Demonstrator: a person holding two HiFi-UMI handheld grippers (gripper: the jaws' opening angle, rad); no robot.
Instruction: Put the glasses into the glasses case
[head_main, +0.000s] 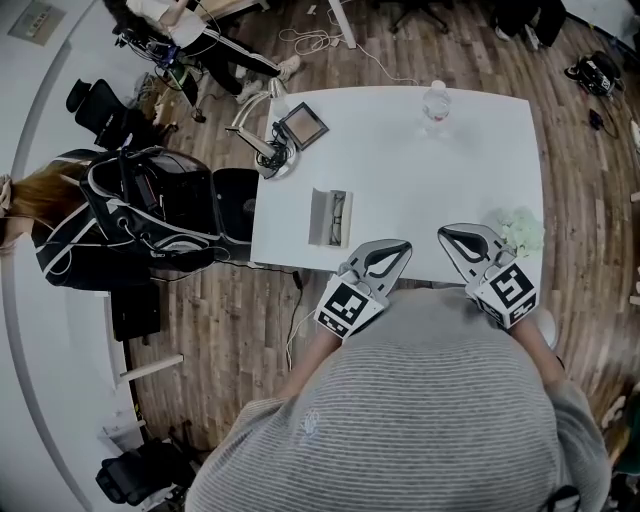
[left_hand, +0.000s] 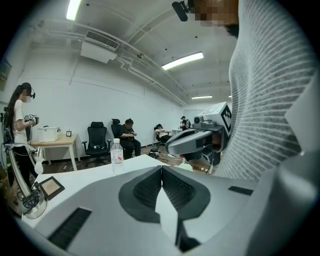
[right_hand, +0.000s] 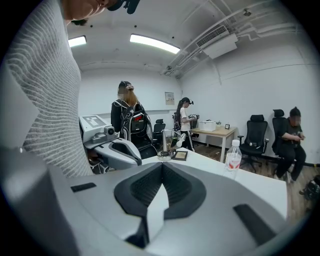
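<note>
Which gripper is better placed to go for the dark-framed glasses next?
Left. The left gripper, jaws shut and empty, lies nearer the dark-framed glasses at the grey rectangular case; the right gripper is farther off.

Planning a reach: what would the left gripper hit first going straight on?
Likely the bare white table top: the left gripper tilts slightly down, aimed between the clear plastic water bottle and the right gripper.

Head view looks steeply down on the table; both gripper views cross it, sharing the bottle.

Smooth matt table, wood-plank floor
</note>
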